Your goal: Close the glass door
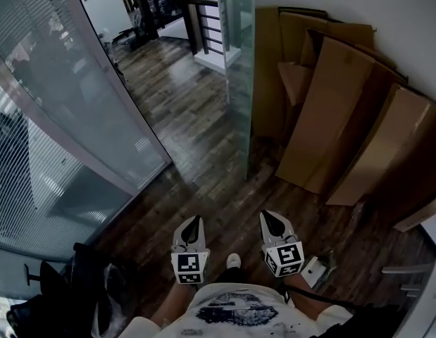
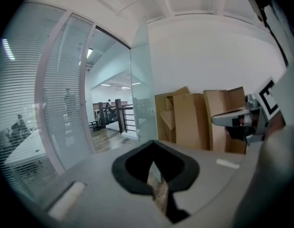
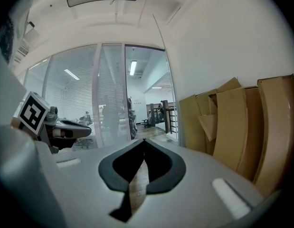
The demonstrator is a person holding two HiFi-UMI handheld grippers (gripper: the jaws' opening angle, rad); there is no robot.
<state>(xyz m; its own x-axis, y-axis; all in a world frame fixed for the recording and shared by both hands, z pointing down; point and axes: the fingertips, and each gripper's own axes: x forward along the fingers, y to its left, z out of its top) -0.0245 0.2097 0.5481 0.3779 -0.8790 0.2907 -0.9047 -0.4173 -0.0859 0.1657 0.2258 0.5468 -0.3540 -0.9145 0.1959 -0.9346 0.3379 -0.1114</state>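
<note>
From your head view, your left gripper [image 1: 196, 221] and right gripper [image 1: 269, 217] hang over the dark plank floor [image 1: 196, 132]. Both are well short of the frosted glass door [image 1: 236, 62], which stands open beside flat brown cardboard sheets [image 1: 330, 118]. In your left gripper view, the pointed jaws are clenched and empty. In your right gripper view, the tips likewise meet on nothing.
</note>
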